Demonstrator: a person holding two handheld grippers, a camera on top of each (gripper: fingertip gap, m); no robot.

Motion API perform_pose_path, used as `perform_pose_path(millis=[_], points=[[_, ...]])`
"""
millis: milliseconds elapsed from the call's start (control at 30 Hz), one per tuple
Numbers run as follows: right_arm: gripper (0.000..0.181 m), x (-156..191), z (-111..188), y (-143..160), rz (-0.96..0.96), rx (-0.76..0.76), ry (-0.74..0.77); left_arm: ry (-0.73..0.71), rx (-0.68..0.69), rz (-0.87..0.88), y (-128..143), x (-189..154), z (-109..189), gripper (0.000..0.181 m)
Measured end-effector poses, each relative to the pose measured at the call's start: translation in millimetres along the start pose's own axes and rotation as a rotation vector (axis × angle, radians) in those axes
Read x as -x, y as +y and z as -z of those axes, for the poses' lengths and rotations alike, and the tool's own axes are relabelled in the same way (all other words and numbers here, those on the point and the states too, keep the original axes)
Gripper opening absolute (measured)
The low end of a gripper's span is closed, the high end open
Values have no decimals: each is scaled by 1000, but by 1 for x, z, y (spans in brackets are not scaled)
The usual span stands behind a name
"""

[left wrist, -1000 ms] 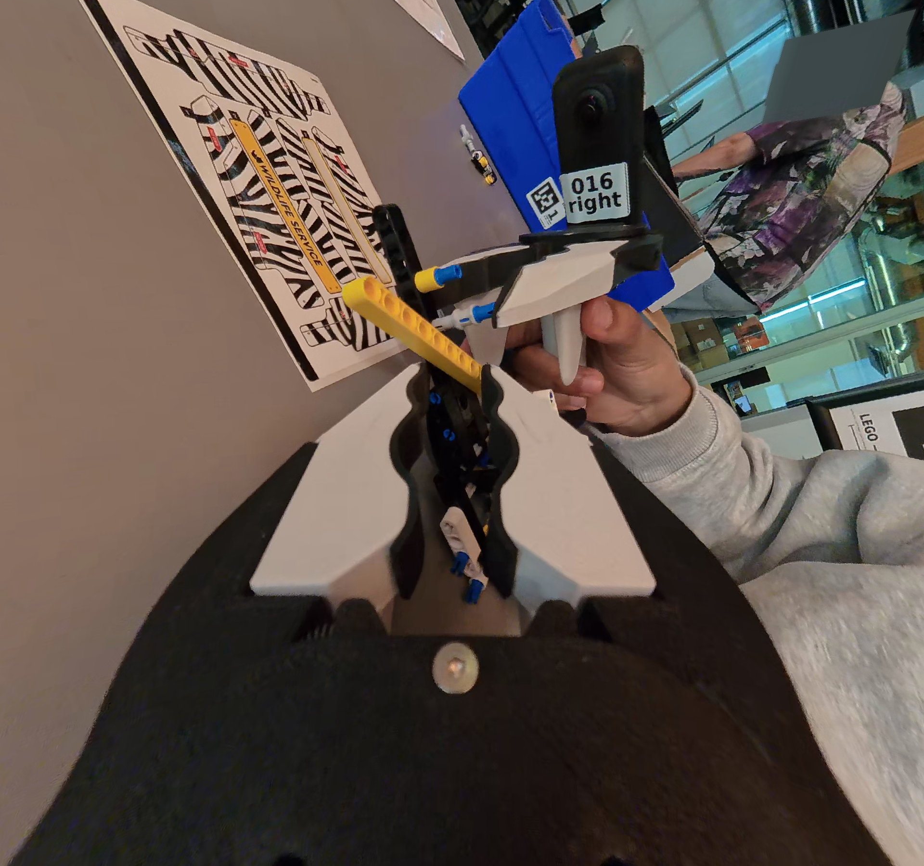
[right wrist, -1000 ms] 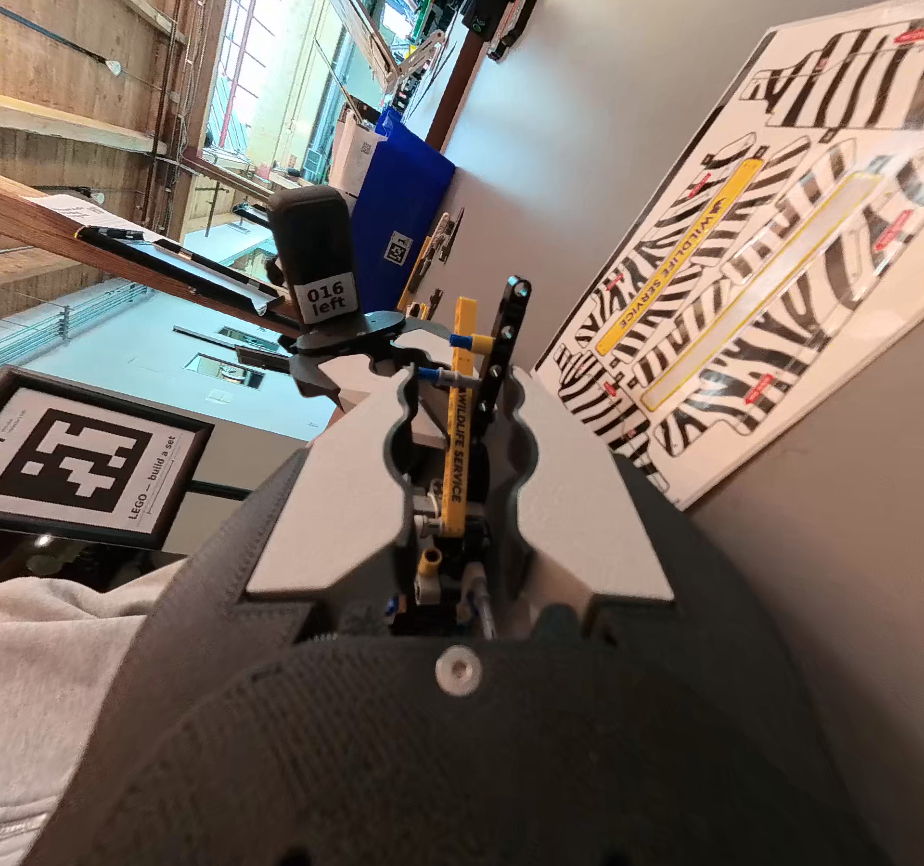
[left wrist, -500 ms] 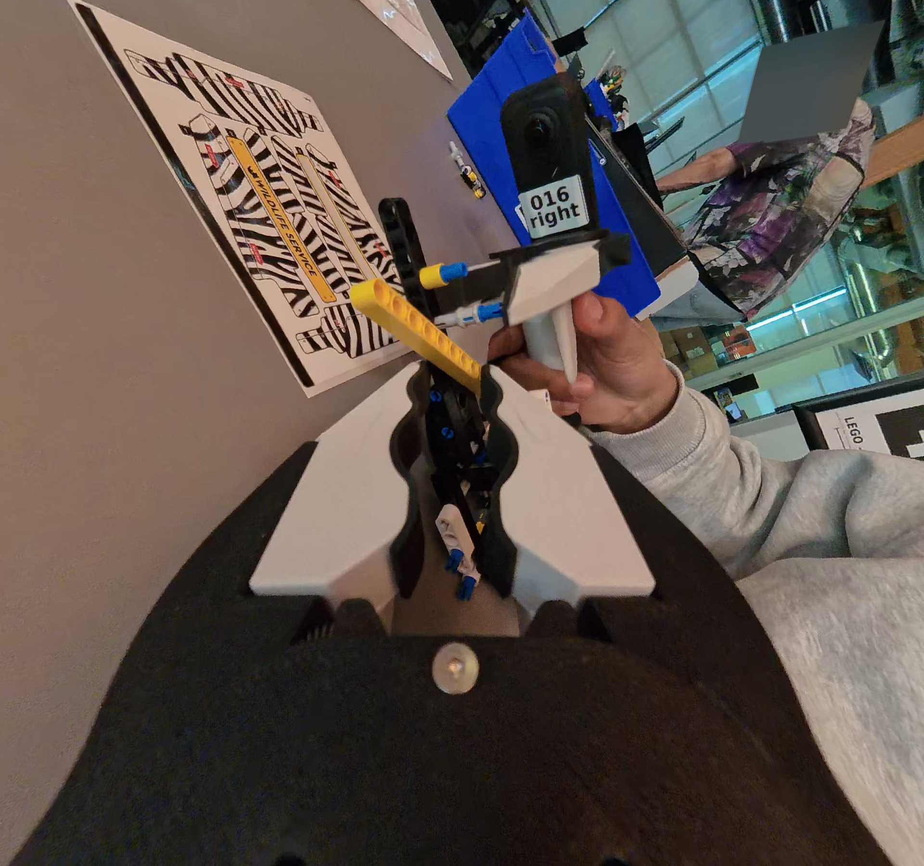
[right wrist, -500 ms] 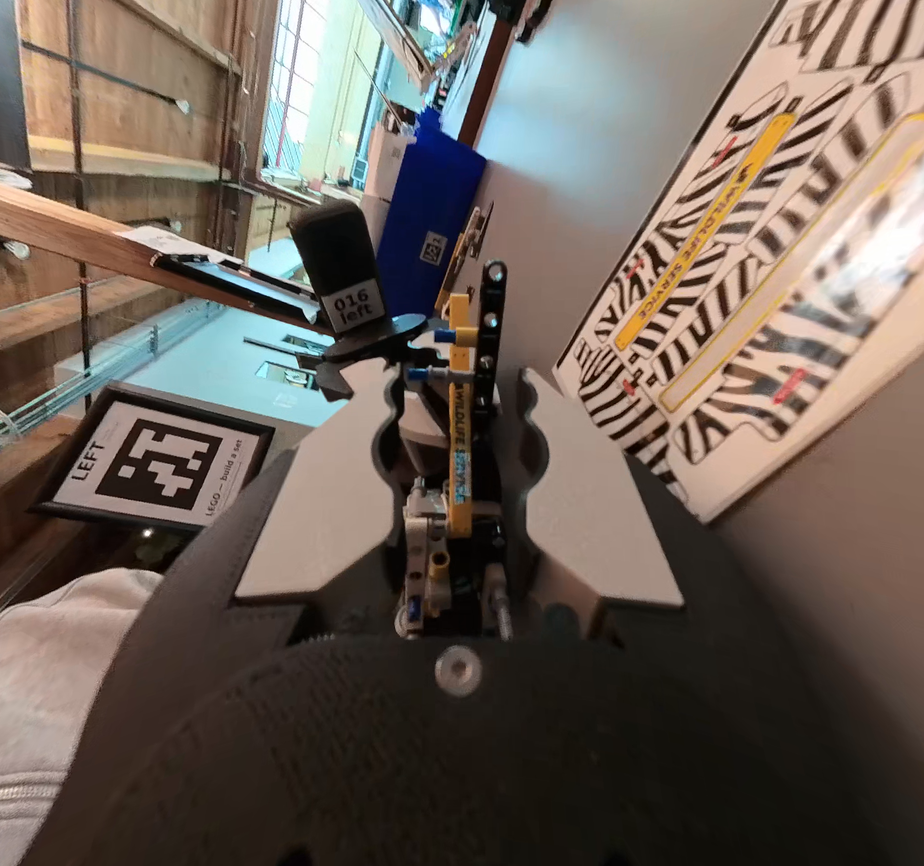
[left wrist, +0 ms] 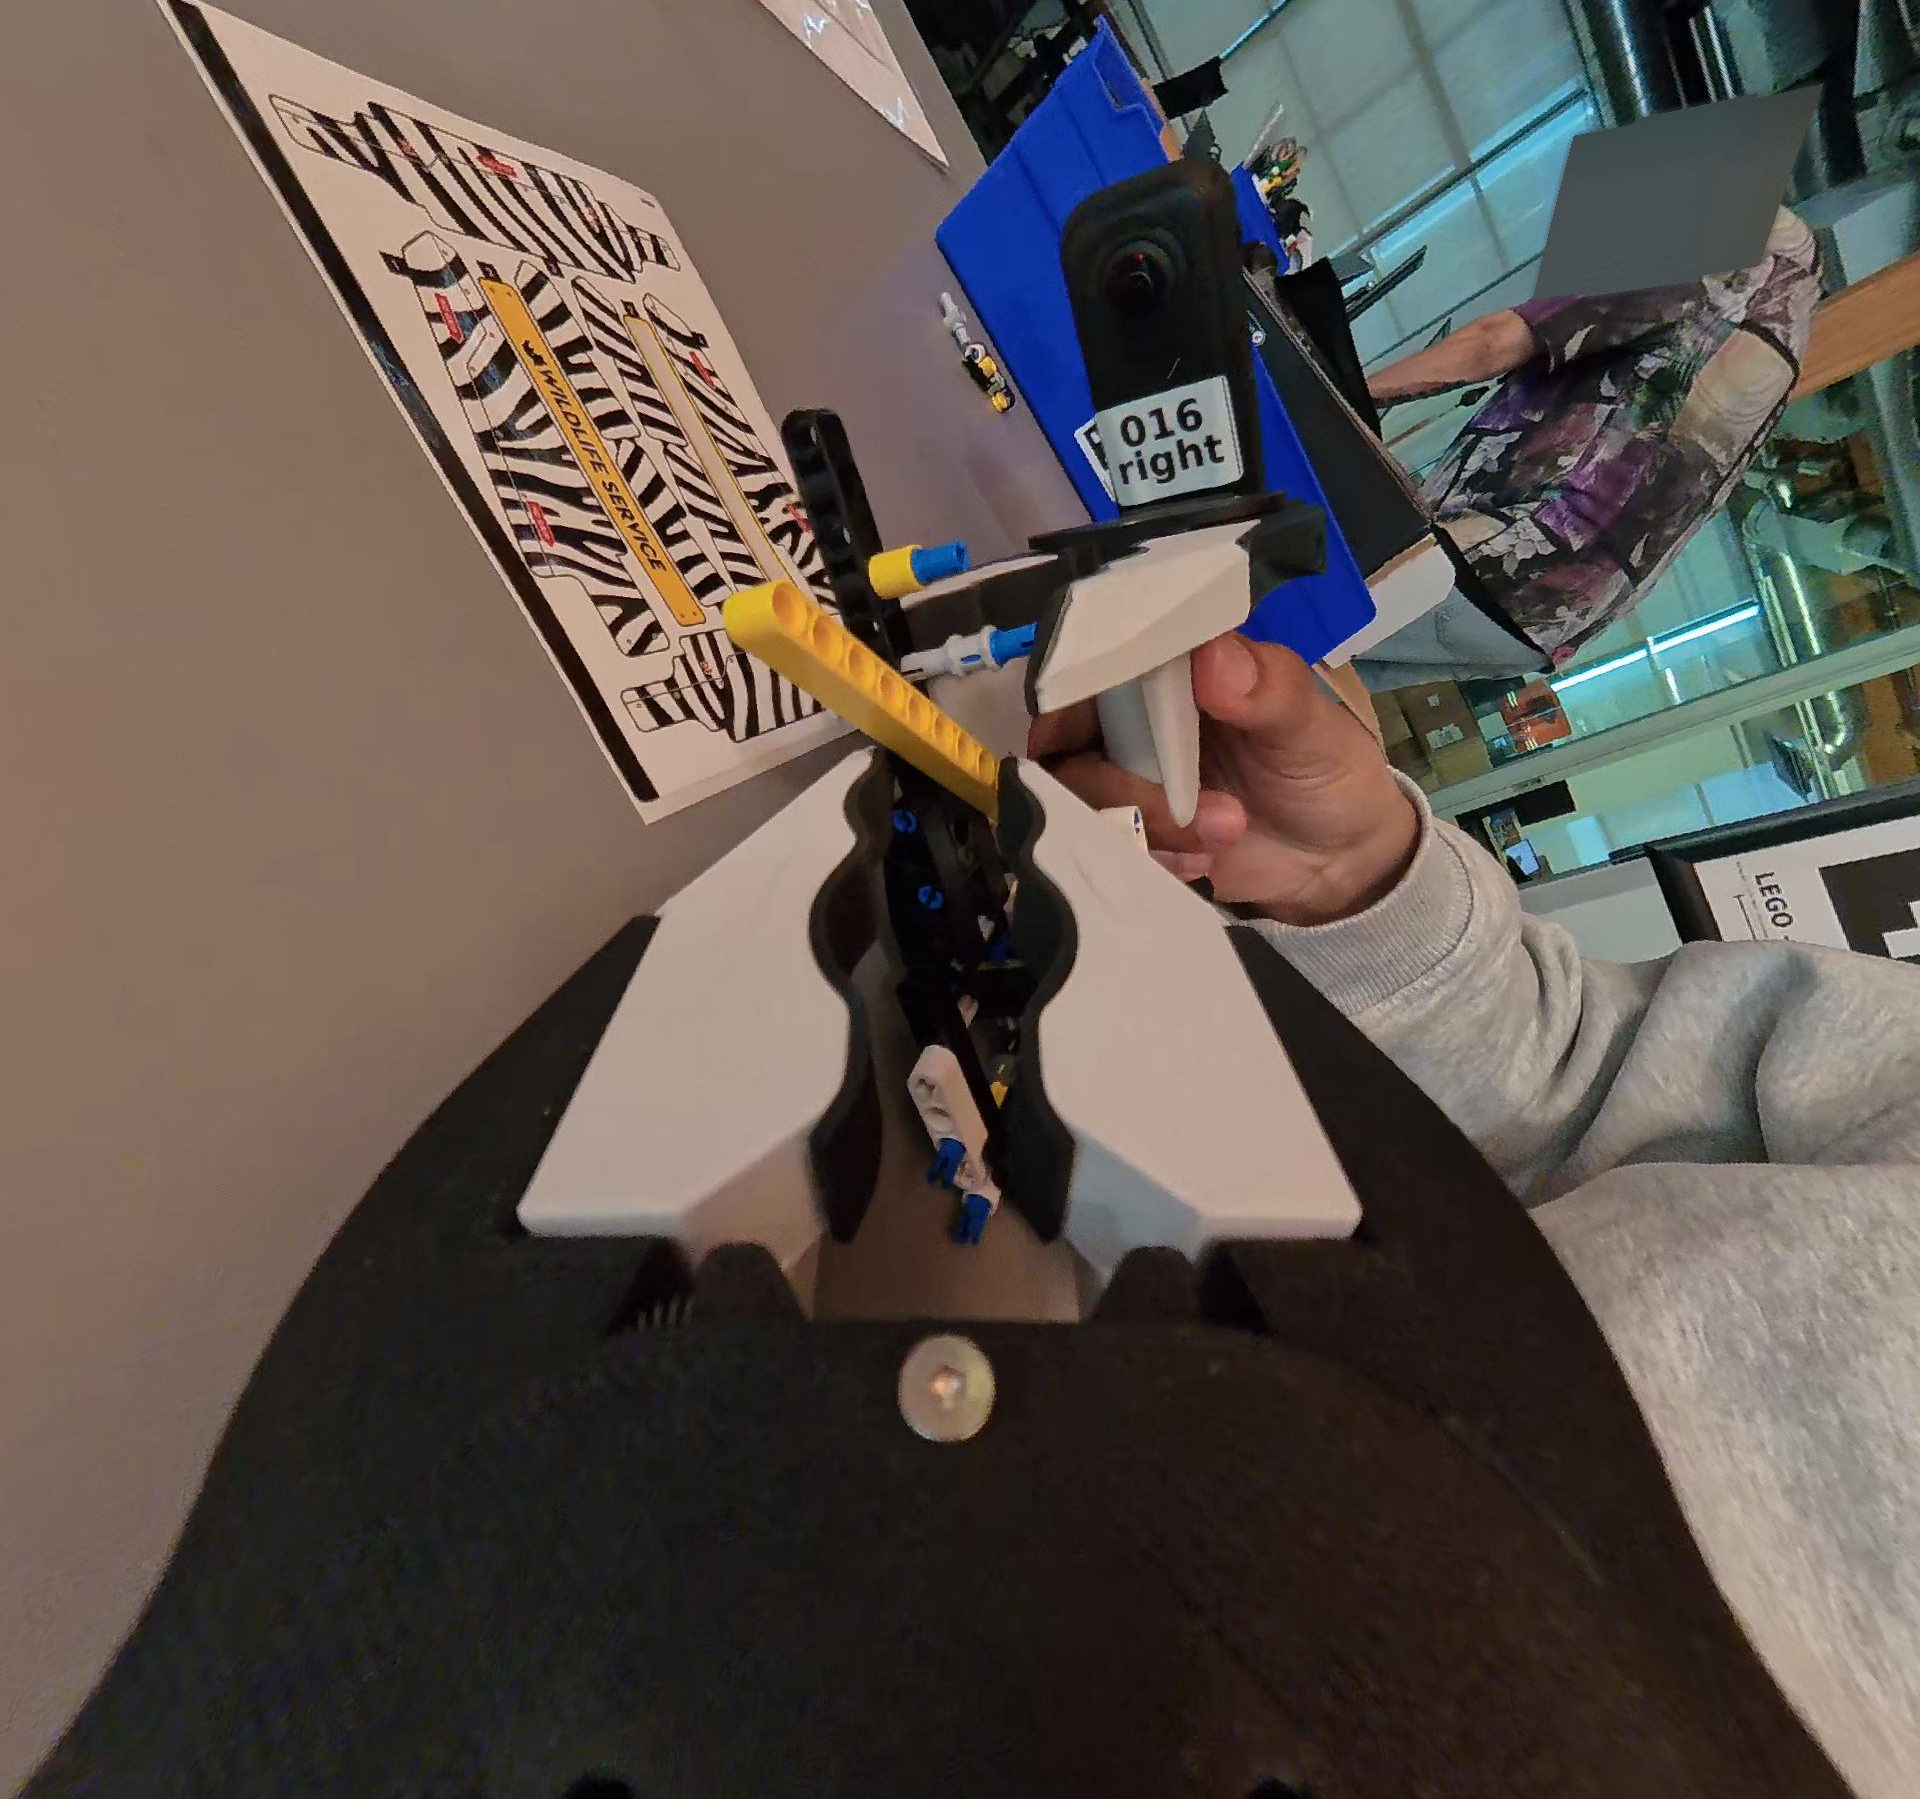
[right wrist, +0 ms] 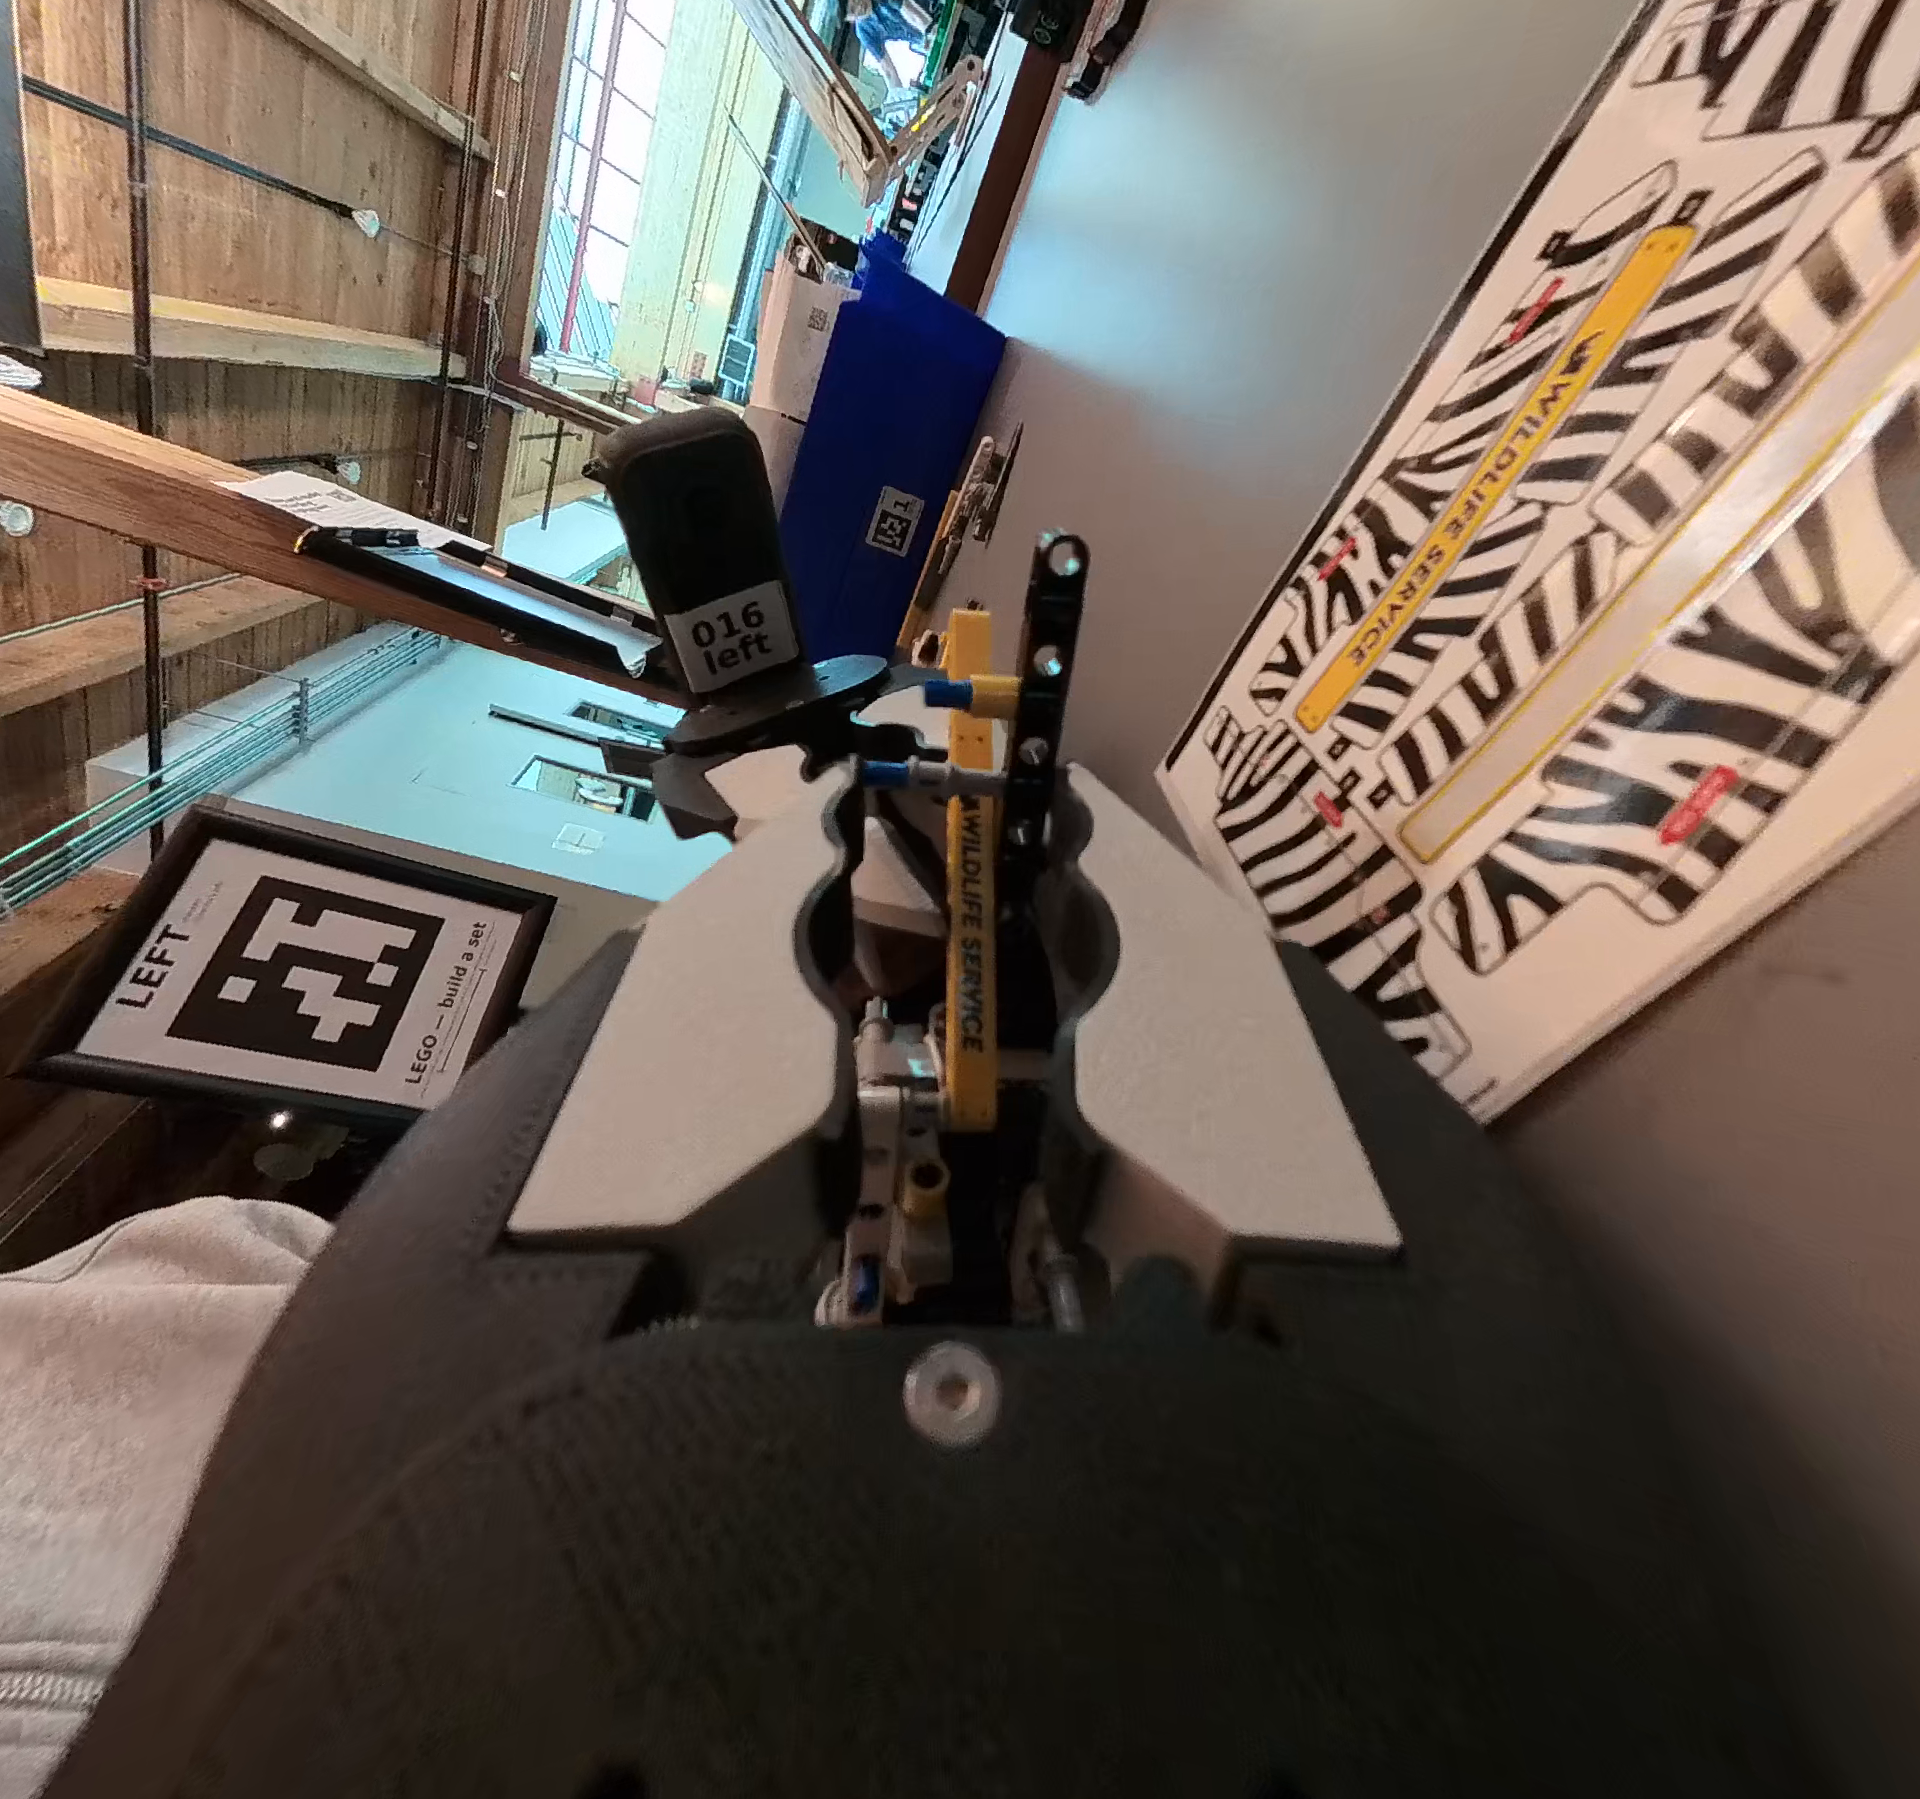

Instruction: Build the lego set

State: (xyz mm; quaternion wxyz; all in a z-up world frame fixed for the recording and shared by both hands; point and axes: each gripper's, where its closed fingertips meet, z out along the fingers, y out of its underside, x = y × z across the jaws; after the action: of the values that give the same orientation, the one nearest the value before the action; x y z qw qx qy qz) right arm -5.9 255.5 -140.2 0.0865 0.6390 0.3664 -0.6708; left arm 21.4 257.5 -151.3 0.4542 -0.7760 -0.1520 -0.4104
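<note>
The left gripper [left wrist: 940,804] clamps the lego assembly [left wrist: 940,928]. The left view alone shows the hand [left wrist: 1262,793]. In its own view, the right gripper [right wrist: 961,814] looks parted around the yellow beam [right wrist: 971,876]; contact unclear.

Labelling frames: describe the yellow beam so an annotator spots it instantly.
Start at the zebra-striped sticker sheet on the grey table; in front of it, the left gripper holds a small lego assembly. The yellow beam slants out of it, the only long yellow piece, beside a black beam.
</note>
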Motion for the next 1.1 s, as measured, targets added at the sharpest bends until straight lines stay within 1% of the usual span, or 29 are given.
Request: perform_pose_path(millis=[67,133,1100], points=[[37,0,1,-3,-9,-16,-8,8,2,-3,0,-1,0,18],[33,0,1,-3,-17,-12,-17,2,6,-2,1,0,0,18],[33,0,0,-3,-10,4,-12,-1,4,-1,0,0,0,18]])
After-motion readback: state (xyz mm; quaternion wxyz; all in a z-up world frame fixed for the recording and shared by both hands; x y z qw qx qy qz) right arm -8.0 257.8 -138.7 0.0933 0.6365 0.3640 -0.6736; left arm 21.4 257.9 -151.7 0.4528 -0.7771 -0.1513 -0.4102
